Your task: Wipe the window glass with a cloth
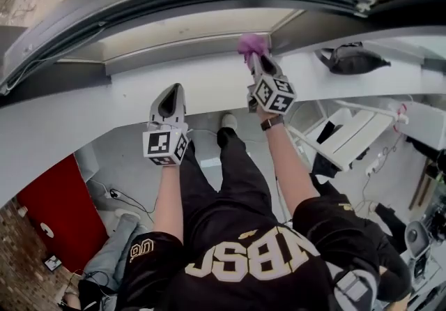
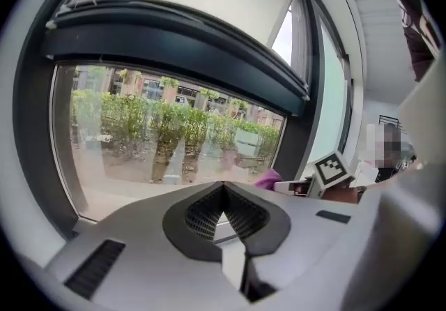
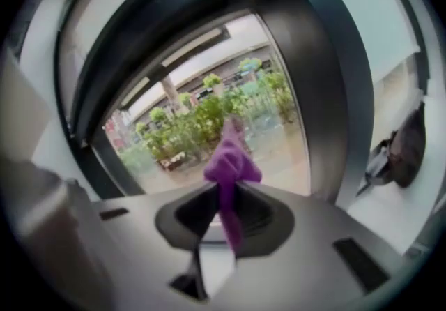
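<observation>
a purple cloth (image 3: 230, 160) is gripped between the jaws of the right claw (image 3: 226, 191), its bunched end standing past the tips, close before the window glass (image 3: 202, 128), with the dark frame (image 3: 327, 93) just to the claw's right. the left claw (image 2: 223, 187) is held clenched on nothing and pointed at the glass.

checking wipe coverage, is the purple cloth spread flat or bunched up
Bunched up. The cloth sticks out as a crumpled tuft from the right gripper, pinched between its closed jaws, with no flat face showing.
</observation>
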